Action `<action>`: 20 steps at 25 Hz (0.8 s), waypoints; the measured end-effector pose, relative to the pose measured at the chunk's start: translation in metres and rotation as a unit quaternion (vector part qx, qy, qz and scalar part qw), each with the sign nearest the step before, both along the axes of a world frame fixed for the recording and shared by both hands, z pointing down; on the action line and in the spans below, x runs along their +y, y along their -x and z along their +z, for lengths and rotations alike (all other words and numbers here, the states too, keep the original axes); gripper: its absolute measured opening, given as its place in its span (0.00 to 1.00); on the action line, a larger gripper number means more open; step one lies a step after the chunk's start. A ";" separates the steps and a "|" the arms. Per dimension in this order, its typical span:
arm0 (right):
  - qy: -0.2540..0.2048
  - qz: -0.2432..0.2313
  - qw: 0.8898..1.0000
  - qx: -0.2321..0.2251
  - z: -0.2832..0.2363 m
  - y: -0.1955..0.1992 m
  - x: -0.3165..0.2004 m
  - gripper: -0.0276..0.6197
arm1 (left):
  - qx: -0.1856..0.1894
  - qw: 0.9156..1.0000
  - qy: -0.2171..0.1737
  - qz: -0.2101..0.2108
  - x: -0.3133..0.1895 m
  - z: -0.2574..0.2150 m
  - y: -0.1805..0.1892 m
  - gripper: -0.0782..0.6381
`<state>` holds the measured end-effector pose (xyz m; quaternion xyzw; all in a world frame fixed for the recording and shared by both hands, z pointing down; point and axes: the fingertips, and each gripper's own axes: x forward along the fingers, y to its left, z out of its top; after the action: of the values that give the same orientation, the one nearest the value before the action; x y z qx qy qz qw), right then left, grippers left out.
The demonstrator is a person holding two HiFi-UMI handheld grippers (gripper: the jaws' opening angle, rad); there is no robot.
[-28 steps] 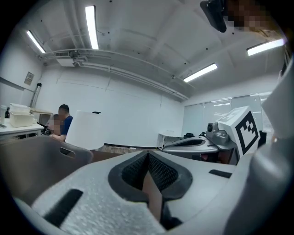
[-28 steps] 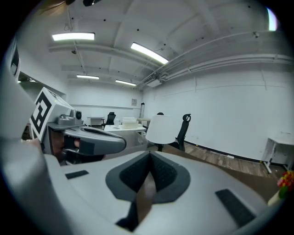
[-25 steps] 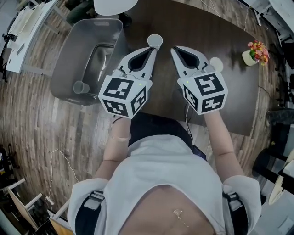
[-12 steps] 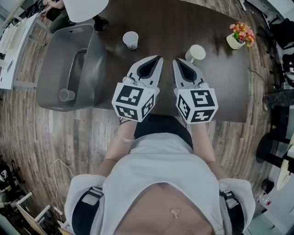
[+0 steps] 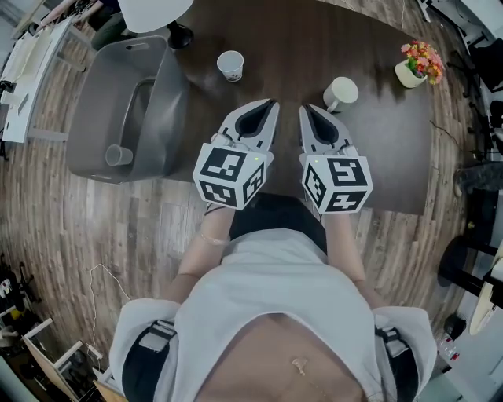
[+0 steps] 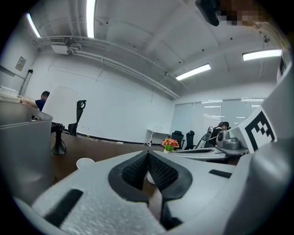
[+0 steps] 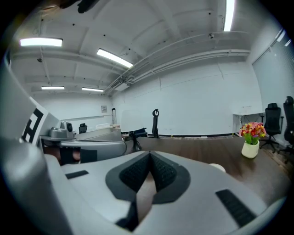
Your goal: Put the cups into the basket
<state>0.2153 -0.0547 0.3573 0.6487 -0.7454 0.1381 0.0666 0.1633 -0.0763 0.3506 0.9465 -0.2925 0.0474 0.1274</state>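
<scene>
Head view: a dark table [image 5: 377,149] runs across the top. The left claw [image 5: 272,103] and the right claw [image 5: 303,109] are held side by side over the table's near edge, close together but apart, both pointing toward its far edge. Each is clenched, with its tips together and nothing in them. A paper cup [image 5: 230,65] stands upright near the far edge, beyond the left claw. A white mug [image 5: 341,93] stands beyond the right claw, just off its tip and not touching it. A flower pot [image 5: 417,67] sits at the far right corner. The grey basket [image 5: 88,118] stands just off the table's left edge, over the wood floor [image 5: 94,228]. A small cup [image 5: 118,155] lies inside it, at the near end. A white round seat [image 5: 153,9] on a black foot is at the basket's far end.

Left gripper view: the black pads meet at their tips and grip nothing. The basket's grey wall fills the left side. The paper cup's rim shows on the table just beyond that wall and left of the jaws. The flowers are small in the distance, right of centre. The right claw and its marker cube take up the right edge.

Right gripper view: the pads are pressed together here too, with nothing between them. The flower pot stands on the table to the right. The mug's white rim peeks over the right jaw. The left claw lies across the left side.
</scene>
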 end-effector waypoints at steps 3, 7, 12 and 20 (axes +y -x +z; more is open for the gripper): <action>0.001 -0.008 1.000 -0.001 0.002 0.003 -0.003 0.06 | -0.002 1.000 -0.001 -0.005 0.001 0.001 0.003 0.12; -0.001 -0.022 1.000 0.004 0.003 0.010 -0.009 0.06 | -0.005 1.000 0.005 -0.021 -0.003 0.007 0.013 0.12; -0.003 -0.049 0.999 0.013 0.002 0.017 -0.021 0.06 | -0.008 0.999 0.014 -0.047 -0.012 0.011 0.024 0.12; 0.015 -0.087 0.996 0.021 0.008 0.040 -0.059 0.06 | -0.020 0.994 0.037 -0.097 -0.043 0.020 0.057 0.12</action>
<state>0.1754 -0.1141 0.3654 0.5835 -0.7950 0.1290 0.1038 0.1064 -0.1193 0.3704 0.9074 -0.3832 0.0649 0.1602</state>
